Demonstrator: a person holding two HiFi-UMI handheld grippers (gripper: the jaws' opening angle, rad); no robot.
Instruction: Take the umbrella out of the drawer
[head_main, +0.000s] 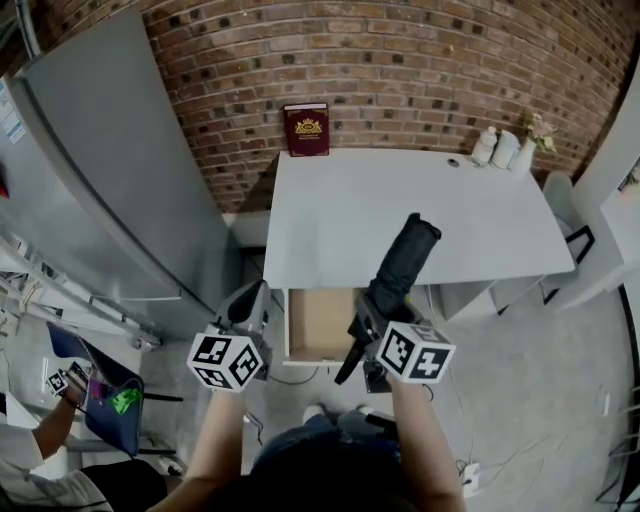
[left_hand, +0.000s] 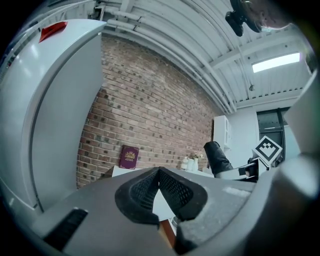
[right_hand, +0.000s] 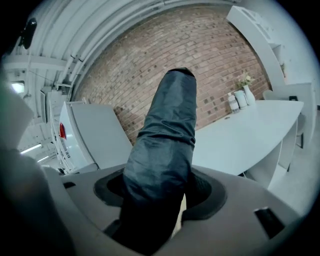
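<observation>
A black folded umbrella (head_main: 402, 262) is held up over the front edge of the white table (head_main: 420, 205), its far end slanting up and away from me. My right gripper (head_main: 374, 312) is shut on its lower part; in the right gripper view the umbrella (right_hand: 166, 140) fills the space between the pads. Below it the wooden drawer (head_main: 316, 326) stands open, and the part of its bottom that shows is bare. My left gripper (head_main: 250, 302) hangs beside the drawer's left edge, its pads (left_hand: 172, 189) meeting at the tips with nothing between them. The left gripper view catches the umbrella (left_hand: 218, 157) at its right.
A maroon book (head_main: 307, 129) leans on the brick wall at the table's back edge. White bottles (head_main: 497, 148) and a small plant stand at the back right corner. A tall grey cabinet (head_main: 110, 180) rises on the left. A person's arm (head_main: 55, 420) and a blue seat show at lower left.
</observation>
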